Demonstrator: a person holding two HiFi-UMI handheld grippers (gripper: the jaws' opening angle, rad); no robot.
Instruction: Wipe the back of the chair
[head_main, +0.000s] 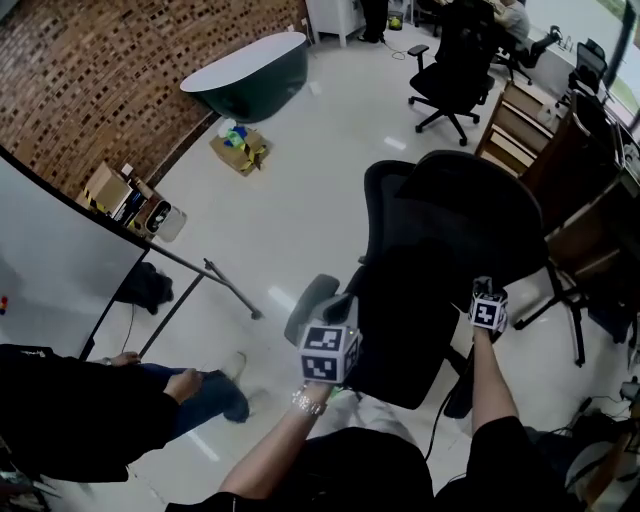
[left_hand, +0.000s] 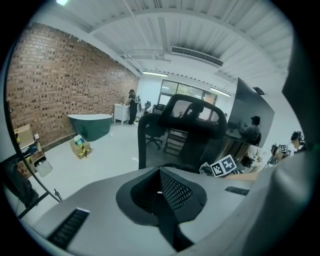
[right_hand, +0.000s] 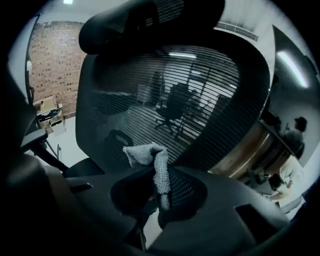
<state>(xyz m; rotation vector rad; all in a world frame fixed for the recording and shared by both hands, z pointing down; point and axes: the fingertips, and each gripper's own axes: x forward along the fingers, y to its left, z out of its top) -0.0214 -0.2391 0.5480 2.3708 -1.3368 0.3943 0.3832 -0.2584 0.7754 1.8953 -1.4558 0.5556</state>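
Note:
A black mesh office chair (head_main: 450, 235) stands in the middle of the head view, its back turned toward me. My right gripper (head_main: 487, 300) is held close to the chair back (right_hand: 200, 95), which fills the right gripper view. Its jaws are shut on a grey cloth (right_hand: 151, 159) that sticks up between them, just short of the mesh. My left gripper (head_main: 328, 335) hangs lower left of the chair, apart from it. Its jaws stand together with nothing in them. In the left gripper view the chair (left_hand: 192, 127) is seen from the side, with the right gripper's marker cube (left_hand: 223, 165) beside it.
A dark green tub (head_main: 250, 75) and a cardboard box (head_main: 240, 148) sit by the brick wall. A white board on a stand (head_main: 55, 250) is at the left, a seated person (head_main: 130, 395) below it. Another office chair (head_main: 455, 70) and wooden desks (head_main: 560, 170) stand on the right.

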